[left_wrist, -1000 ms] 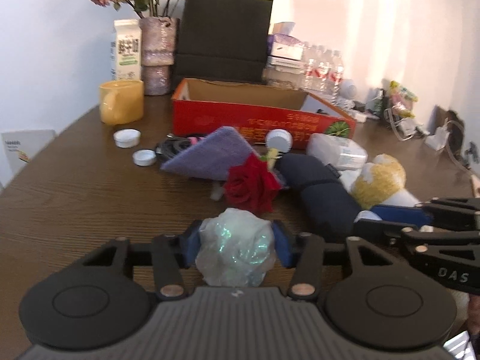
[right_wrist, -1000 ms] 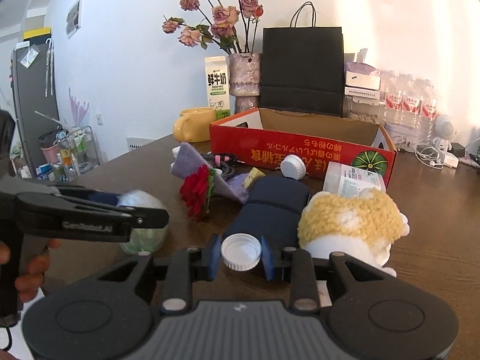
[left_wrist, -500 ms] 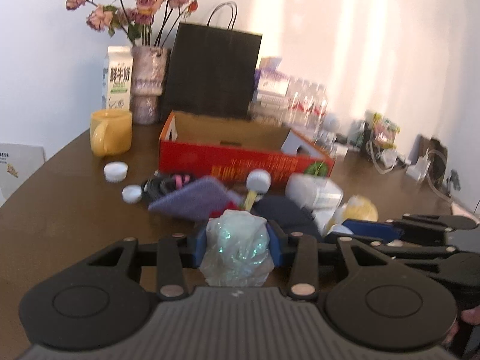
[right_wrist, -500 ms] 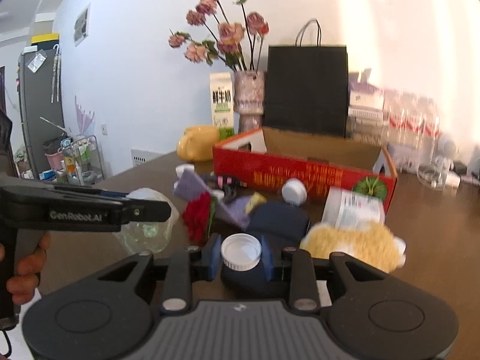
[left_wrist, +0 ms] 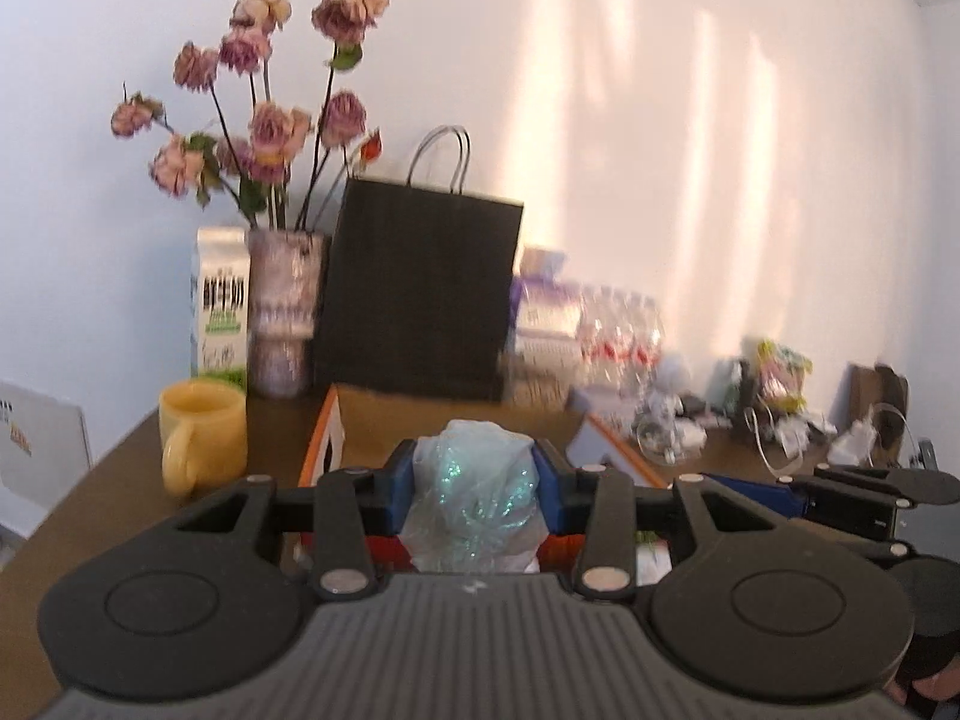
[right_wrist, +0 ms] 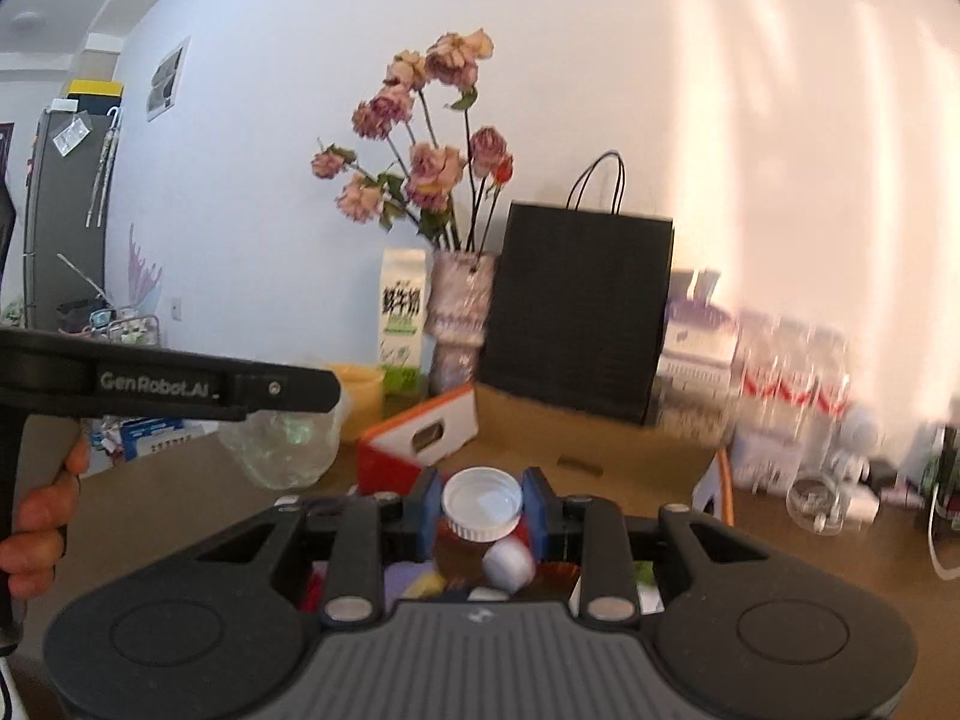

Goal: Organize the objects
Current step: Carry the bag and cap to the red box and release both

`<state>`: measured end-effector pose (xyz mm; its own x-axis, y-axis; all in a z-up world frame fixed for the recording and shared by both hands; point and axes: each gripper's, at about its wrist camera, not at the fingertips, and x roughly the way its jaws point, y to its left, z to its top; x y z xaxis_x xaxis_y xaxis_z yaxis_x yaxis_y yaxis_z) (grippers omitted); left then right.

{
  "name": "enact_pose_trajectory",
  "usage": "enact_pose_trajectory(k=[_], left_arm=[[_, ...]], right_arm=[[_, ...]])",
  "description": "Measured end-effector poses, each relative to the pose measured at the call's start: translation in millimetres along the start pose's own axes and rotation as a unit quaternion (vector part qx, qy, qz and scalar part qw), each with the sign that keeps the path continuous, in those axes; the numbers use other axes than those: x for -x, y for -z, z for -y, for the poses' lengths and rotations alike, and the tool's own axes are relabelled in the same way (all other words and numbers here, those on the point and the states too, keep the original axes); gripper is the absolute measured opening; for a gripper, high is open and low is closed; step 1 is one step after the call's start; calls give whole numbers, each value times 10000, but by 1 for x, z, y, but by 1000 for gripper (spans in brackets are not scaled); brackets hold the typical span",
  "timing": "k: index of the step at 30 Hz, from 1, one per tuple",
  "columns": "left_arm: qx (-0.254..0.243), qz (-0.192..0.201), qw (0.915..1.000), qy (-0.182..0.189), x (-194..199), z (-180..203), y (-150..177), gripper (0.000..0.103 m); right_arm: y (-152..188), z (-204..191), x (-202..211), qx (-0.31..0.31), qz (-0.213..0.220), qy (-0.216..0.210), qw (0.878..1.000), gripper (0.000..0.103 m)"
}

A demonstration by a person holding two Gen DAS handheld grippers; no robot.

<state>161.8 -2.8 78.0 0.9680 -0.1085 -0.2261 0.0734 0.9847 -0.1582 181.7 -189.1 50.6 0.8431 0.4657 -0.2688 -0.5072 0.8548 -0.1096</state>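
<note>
Right gripper jaws clamp white cap before red cardboard box.

Left gripper up off the table, pointing nearly level with a slight downward tilt, blue pads pinched on a crumpled plastic bag; its jaws have just been closing a little on that bag. Right gripper alongside, to the right of the left one, same near-level pose, its pads clamped on a white cap held open side up. In the right wrist view, the person's left hand wraps the left gripper's handle at the far left edge, fingers curled round it.
</note>
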Motion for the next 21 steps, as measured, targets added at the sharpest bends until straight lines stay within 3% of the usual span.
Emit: enact_pose_trajectory(k=[6, 11, 21], left_arm=[[91, 75, 9998, -167, -46, 2, -26, 41], [153, 98, 9995, -243, -88, 1, -38, 41], [191, -351, 9973, -611, -165, -11, -35, 41]], right_arm=[[-32, 31, -45, -54, 103, 205, 9997, 28], [-44, 56, -93, -165, -100, 489, 9986, 28], [-29, 91, -168, -693, -733, 635, 9929, 28]])
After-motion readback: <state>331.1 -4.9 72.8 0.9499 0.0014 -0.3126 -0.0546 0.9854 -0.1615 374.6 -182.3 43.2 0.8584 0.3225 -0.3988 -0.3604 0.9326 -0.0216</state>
